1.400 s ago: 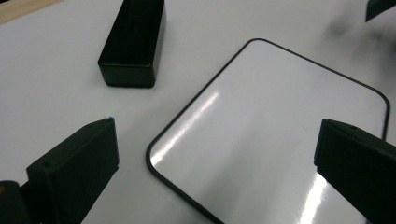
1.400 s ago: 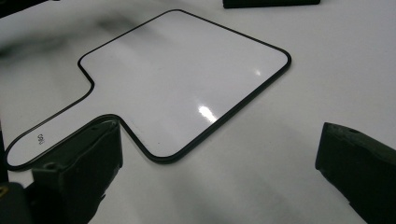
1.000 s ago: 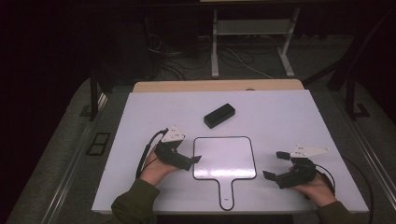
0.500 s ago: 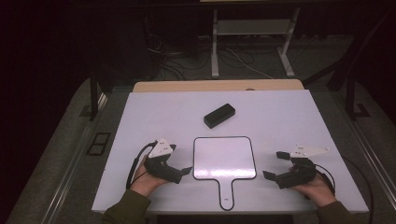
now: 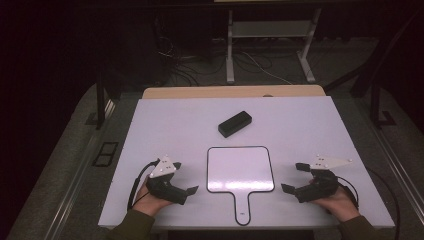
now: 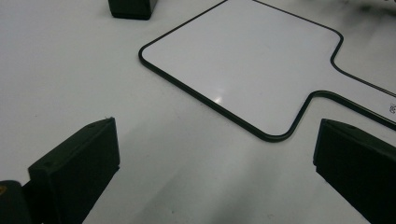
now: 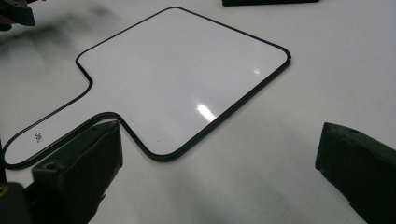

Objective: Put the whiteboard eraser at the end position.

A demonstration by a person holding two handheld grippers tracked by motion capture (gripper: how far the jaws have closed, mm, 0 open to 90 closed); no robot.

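A white paddle-shaped board (image 5: 240,169) with a thin black rim lies flat at the middle of the white table (image 5: 150,130), its handle toward the front edge. Farther back sits a small black block (image 5: 234,123). My left gripper (image 5: 184,177) rests open just left of the board, jaws wide apart and empty. To the board's right my right gripper (image 5: 292,177) is open and empty too. The left gripper view looks between the open left gripper (image 6: 215,168) at the board (image 6: 252,60) and block (image 6: 132,7). The right gripper view shows the open right gripper (image 7: 219,172), the board (image 7: 182,79) and the block's edge (image 7: 268,2).
A wooden strip (image 5: 230,92) runs along the table's far edge. Behind it, on the dark floor, stand a metal frame (image 5: 270,45) and loose cables (image 5: 190,60). Each gripper trails a black cable near the front corners. Bare table lies at the far left and far right.
My left gripper has drawn back toward the front edge and slightly left, away from the board's left rim. The right gripper, board and block have stayed put.
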